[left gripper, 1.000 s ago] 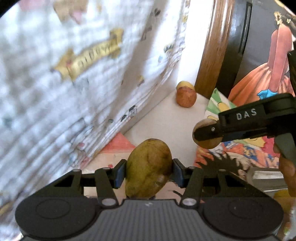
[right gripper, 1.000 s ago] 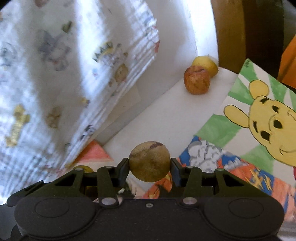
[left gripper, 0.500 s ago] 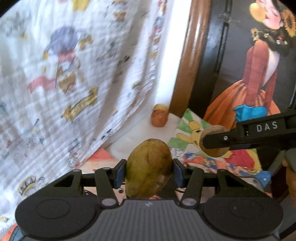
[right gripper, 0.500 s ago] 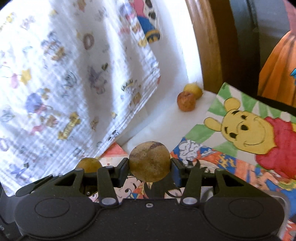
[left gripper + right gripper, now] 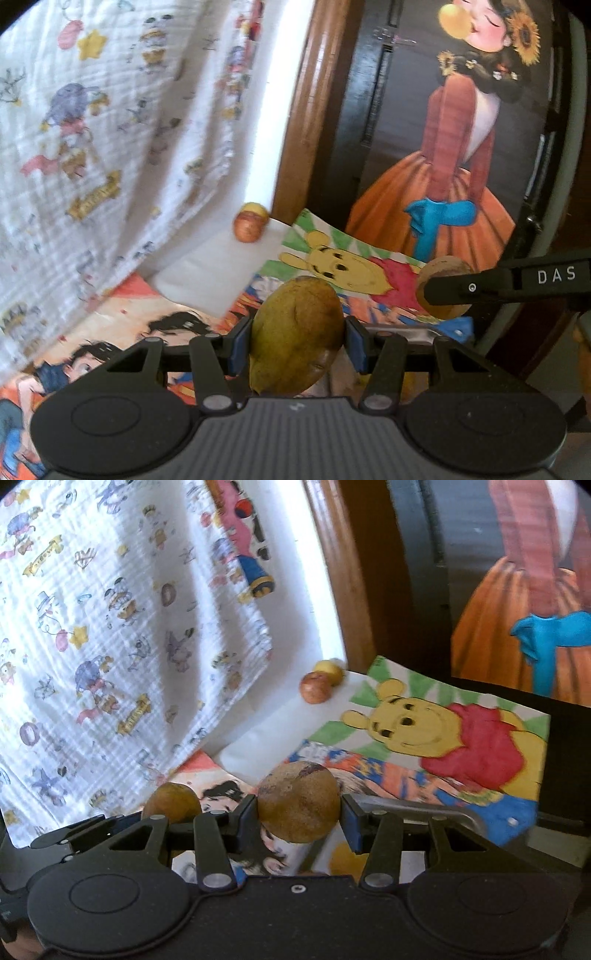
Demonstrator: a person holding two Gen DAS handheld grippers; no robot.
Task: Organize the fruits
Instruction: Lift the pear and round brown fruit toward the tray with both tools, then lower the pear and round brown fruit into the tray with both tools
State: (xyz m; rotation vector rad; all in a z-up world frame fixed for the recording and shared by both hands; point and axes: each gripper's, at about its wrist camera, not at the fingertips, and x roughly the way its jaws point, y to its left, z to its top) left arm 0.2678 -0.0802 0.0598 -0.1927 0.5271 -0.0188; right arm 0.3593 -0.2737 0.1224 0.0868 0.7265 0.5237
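The left gripper (image 5: 298, 338) is clamped on an oval greenish-brown mango (image 5: 295, 334); the right gripper (image 5: 299, 814) is clamped on a round brown speckled fruit (image 5: 298, 800). At 12 o'clock, a reddish apple (image 5: 315, 687) rests before a yellow fruit (image 5: 331, 669). Only the left view shows the painted girl's flowers.

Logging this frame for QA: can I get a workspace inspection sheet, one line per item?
Surface: table covered with cartoon drawings, including a yellow bear poster.
Job's things: greenish mango in left gripper; round brown fruit in right gripper; red apple touching a yellow fruit at the far corner.
Clutter: metal tray edge under the right gripper, contents unclear.
Grippers: both shut on fruit, held above the table.
Cables: nothing seen.
Surroundings: cartoon-print cloth hanging left; wooden post; painting of a figure in an orange dress behind.
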